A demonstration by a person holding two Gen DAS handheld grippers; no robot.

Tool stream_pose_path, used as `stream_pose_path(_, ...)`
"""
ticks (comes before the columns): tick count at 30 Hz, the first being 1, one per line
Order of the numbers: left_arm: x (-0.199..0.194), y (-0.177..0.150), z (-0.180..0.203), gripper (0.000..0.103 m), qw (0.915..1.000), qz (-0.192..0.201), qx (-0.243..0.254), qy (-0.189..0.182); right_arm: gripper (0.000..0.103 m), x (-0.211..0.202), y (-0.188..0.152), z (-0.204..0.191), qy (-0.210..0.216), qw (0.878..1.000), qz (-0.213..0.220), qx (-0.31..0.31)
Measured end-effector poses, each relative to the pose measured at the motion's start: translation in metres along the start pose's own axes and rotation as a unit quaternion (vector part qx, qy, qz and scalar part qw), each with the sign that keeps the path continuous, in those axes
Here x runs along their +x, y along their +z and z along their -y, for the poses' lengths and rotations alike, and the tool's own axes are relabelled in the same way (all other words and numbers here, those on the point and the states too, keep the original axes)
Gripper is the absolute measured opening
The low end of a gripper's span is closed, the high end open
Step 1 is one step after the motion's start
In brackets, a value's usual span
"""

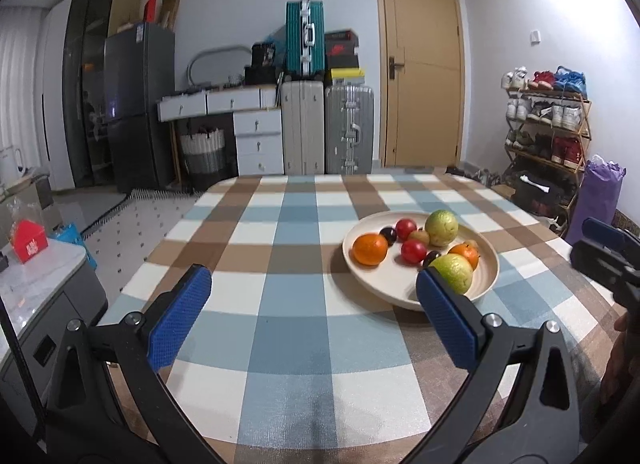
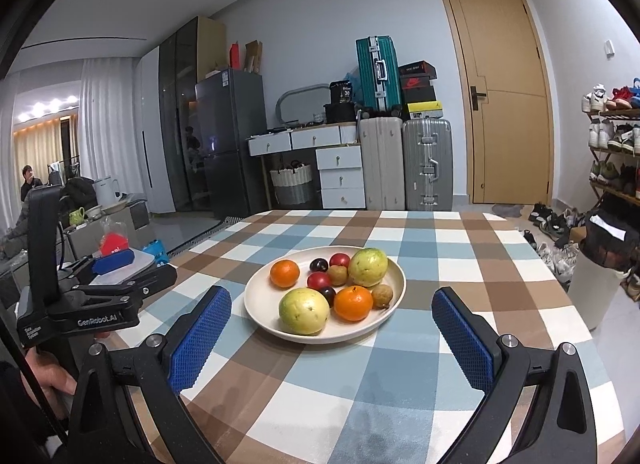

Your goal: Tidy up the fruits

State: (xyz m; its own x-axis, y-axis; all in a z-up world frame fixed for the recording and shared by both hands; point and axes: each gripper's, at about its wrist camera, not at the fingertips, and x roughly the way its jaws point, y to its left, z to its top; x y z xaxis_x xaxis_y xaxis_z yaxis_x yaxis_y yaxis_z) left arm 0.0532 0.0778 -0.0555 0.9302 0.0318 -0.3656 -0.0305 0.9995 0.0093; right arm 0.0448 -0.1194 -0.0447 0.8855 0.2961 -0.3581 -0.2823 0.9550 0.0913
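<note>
A cream plate [image 2: 384, 320] [image 1: 404, 292] sits on the checked tablecloth [image 2: 440, 256] [image 1: 280, 248]. It holds two green guavas [image 2: 304, 310] [image 2: 368, 266], two oranges [image 2: 353, 303] [image 2: 285, 273], red and dark plums [image 2: 319, 280] and small brown fruits [image 2: 382, 295]. My right gripper [image 2: 332, 328] is open and empty, just in front of the plate. My left gripper [image 1: 314, 304] is open and empty, left of the plate; its right finger overlaps the plate's near rim in view. The left gripper also shows in the right wrist view [image 2: 108, 288].
Suitcases [image 1: 328, 128], white drawers [image 1: 258, 136] and a fridge [image 1: 140, 104] stand behind the table. A door [image 1: 424, 64] is at back right, a shoe rack [image 1: 548, 120] on the right, a side counter with a red box [image 1: 28, 242] on the left.
</note>
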Motion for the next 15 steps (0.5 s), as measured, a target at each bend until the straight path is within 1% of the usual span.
stream_pose_path(2,-0.011,-0.002,0.002,0.102,0.9996,0.029,0.004,-0.004,0.102,0.0,0.0,-0.002,-0.011,1.0,0.002,-0.005)
stream_pose_path(3,-0.013,-0.002,0.002,0.102,0.9995,0.032,0.0,-0.007,0.102,-0.001,-0.001,-0.004,-0.01,1.0,0.004,-0.011)
stream_pose_path(5,-0.007,-0.001,-0.002,0.102,0.9997,0.022,-0.01,-0.001,0.102,-0.003,-0.001,-0.009,-0.007,1.0,0.009,-0.024)
stream_pose_path(8,-0.006,-0.001,0.002,0.102,0.9997,0.025,-0.003,-0.002,0.103,-0.003,-0.003,-0.017,-0.009,0.999,0.011,-0.044)
stream_pose_path(15,-0.012,-0.001,-0.001,0.102,0.9996,0.028,-0.008,-0.002,0.103,-0.003,-0.003,-0.014,-0.01,0.999,0.012,-0.036)
